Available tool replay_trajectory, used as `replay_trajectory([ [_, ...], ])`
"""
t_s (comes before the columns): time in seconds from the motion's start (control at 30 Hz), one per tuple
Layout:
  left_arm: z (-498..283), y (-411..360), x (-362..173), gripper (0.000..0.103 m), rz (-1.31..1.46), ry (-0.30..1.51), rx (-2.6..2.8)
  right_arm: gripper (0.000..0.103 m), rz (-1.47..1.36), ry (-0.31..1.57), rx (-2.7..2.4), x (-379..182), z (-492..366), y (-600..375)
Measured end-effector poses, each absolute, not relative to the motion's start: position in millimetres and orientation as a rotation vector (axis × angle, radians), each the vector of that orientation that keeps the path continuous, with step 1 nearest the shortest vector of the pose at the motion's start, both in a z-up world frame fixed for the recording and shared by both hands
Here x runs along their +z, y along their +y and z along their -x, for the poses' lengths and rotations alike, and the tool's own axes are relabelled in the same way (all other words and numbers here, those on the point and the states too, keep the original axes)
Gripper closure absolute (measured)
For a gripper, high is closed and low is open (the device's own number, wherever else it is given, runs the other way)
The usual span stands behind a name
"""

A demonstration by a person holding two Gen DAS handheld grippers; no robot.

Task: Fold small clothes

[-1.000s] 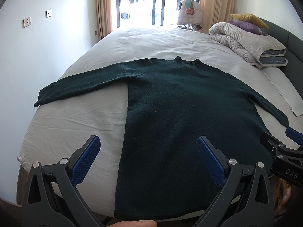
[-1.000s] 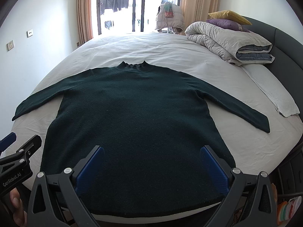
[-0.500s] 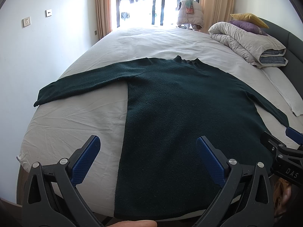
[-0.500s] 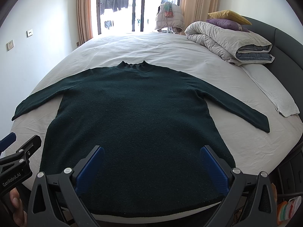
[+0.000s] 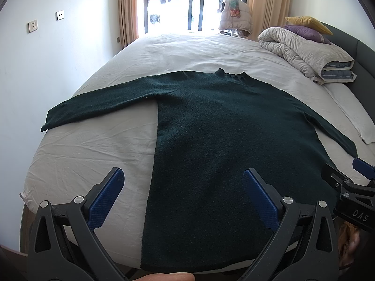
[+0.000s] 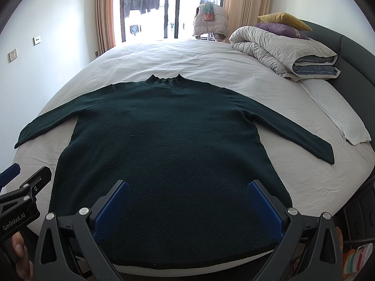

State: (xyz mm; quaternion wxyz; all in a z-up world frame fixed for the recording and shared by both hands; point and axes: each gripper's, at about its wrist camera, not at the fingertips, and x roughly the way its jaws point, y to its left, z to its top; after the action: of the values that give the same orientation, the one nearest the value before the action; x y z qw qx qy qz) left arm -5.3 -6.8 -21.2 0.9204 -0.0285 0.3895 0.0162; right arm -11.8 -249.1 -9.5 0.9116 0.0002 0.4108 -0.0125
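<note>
Left wrist view shows the left claw [image 5: 182,194] hanging with its blue pads spread wide and nothing between them, above the near hem of a dark green sweater [image 5: 222,140] that lies flat on the bed [image 5: 93,154]. Right wrist view gives much the same for the right claw [image 6: 187,206]: pads apart, empty, poised over the hem near the bed's edge, with the other claw just visible at the left border. The sweater is face up, collar toward the window, its body smooth and both sleeves stretched out to the sides. By that layout, no fold has been made; the garment looks only spread and ready. Left to do, as I judge it: bring each sleeve across the body, fold the sides in, then double the hem up toward the collar. A rolled duvet [image 6: 281,53] and pillows sit well apart at the headboard, clear of the work.
</note>
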Motion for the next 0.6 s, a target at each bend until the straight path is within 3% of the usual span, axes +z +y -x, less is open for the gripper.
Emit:
replay_trajectory([
  [0.6, 5.4, -9.5, -25.0, 0.0, 0.064, 0.805, 0.028, 0.0, 0.002, 0.853, -0.026, -12.0, 12.2, -248.2],
])
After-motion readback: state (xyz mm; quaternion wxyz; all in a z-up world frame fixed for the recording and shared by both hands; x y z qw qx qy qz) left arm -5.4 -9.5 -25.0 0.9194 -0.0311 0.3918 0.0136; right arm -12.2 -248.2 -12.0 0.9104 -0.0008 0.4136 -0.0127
